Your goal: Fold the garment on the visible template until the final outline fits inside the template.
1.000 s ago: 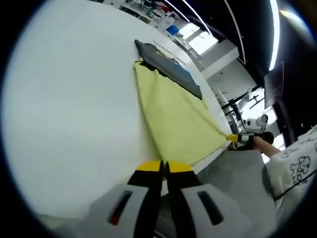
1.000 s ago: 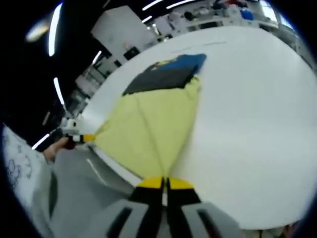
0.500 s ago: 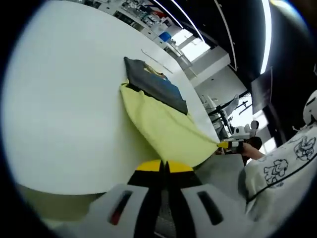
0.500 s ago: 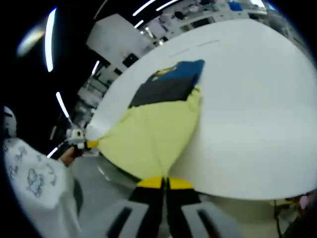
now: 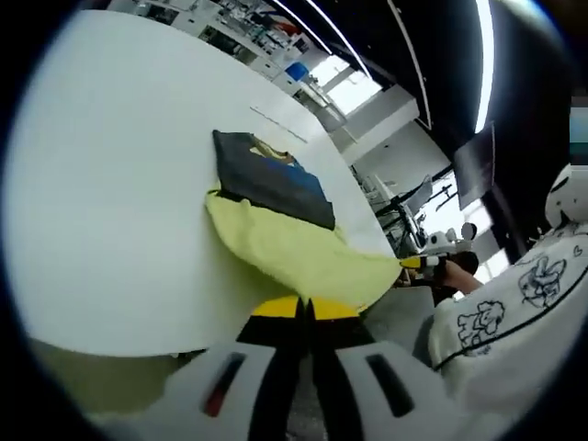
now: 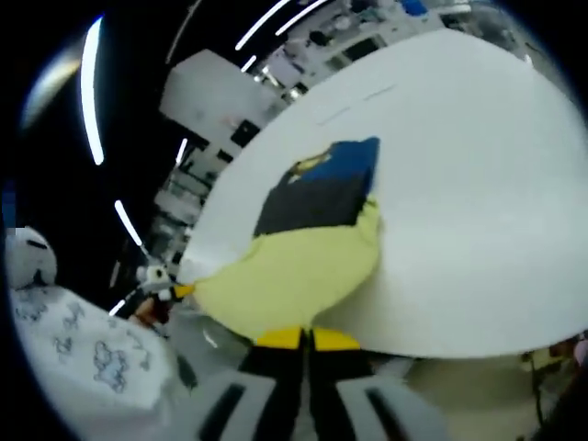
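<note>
White table [image 5: 110, 184] spreads ahead of both grippers. Left gripper [image 5: 304, 308] and right gripper [image 6: 301, 338] each have jaws closed on a near corner of the yellow garment [image 5: 294, 253]. It looks soft, light and limp, hanging between them toward the dark template [image 6: 322, 188]; corners seem the best hold.

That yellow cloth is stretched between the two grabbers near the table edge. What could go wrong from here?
Three risks, as I judge it:
1. The yellow cloth is held only by its corners in the left gripper and right gripper; a corner could slip free.
2. Its near part hangs past the white table edge and could sag off.
3. Pulling may drag the dark template that touches its far end.
</note>
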Tool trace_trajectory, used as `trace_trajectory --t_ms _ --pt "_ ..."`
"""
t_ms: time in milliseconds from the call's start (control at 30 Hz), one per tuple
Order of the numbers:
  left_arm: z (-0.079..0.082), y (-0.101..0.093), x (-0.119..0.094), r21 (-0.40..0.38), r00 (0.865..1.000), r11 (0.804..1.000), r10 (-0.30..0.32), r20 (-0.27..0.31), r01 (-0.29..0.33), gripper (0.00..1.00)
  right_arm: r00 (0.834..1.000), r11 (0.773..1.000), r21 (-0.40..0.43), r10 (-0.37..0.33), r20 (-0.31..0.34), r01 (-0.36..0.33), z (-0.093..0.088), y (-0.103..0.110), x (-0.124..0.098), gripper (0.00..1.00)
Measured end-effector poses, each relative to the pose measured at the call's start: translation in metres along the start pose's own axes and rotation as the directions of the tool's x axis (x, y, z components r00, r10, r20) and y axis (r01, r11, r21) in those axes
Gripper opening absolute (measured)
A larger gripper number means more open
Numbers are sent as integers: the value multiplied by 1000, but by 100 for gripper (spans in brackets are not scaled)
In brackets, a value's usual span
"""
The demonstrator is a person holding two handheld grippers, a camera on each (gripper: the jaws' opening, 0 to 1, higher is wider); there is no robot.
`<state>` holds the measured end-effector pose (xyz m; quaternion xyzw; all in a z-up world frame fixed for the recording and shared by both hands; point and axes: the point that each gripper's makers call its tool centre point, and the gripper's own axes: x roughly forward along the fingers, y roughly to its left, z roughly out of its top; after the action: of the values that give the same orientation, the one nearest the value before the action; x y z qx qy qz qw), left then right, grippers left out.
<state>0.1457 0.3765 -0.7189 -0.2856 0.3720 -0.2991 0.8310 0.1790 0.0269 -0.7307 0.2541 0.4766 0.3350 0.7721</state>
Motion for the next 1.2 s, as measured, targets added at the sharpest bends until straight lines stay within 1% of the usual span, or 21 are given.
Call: trace_trajectory --t_ms 33,67,100,133,200,233,300,333,400,500,567,667,700,767,800,900,1000,1067,1100,1167,1200 --pt "7 0 1 20 1000 1000 -1 3 1 0 1000 1000 4 15 17 -15 7 3 0 0" --pt "19 0 2 25 1000 1000 -3 8 2 0 999 999 15 36 39 -37 16 7 -1 0" --pt "27 0 3 34 1000 999 -9 14 9 0 996 998 29 61 70 -63 29 11 -1 0" --pt "40 0 6 58 999 998 -23 29 22 0 992 996 36 81 95 -85 40 13 -1 0" --pt "58 1 10 76 998 996 -46 51 43 0 986 993 38 103 129 -108 58 15 -1 0" --pt "68 2 12 76 997 996 -56 58 51 0 981 991 49 118 156 -127 69 20 1 0" --pt "91 5 18 93 993 993 -79 88 71 0 972 986 52 146 182 -158 86 28 4 0" --pt "103 8 21 94 991 993 -87 102 78 0 972 986 50 149 185 -160 92 29 5 0" --pt "119 9 28 116 987 989 -109 121 95 0 965 985 44 157 211 -169 109 32 9 0" --pt "143 21 42 118 985 989 -105 134 89 0 951 979 55 177 252 -197 135 36 17 0" --pt "155 27 53 121 985 988 -108 137 92 0 946 977 53 185 266 -206 151 35 25 0" --pt "169 37 67 109 982 989 -114 148 98 0 950 983 41 161 268 -178 169 28 39 0" --pt "172 41 71 95 983 991 -104 150 90 0 951 984 45 153 269 -171 177 22 42 0" --pt "177 49 81 88 985 994 -83 152 70 0 954 990 20 132 268 -142 189 9 50 0" --pt "181 55 86 84 986 995 -73 153 61 0 956 991 37 113 269 -128 195 1 56 0" --pt "189 71 99 61 985 998 -43 165 33 0 957 992 48 96 273 -113 212 -19 67 0" --pt "194 84 113 48 986 999 -16 167 8 0 962 994 57 70 265 -88 223 -36 82 0" --pt "199 96 122 32 987 999 -2 164 -3 0 964 995 65 52 263 -71 230 -48 92 0" --pt "200 101 126 15 987 1000 9 162 -11 0 964 995 71 44 264 -65 233 -53 95 0" --pt "200 111 135 27 989 999 26 148 -30 0 966 994 93 28 257 -54 237 -63 105 0" --pt "199 115 138 16 989 999 36 145 -39 0 967 994 97 24 253 -50 238 -68 110 0"
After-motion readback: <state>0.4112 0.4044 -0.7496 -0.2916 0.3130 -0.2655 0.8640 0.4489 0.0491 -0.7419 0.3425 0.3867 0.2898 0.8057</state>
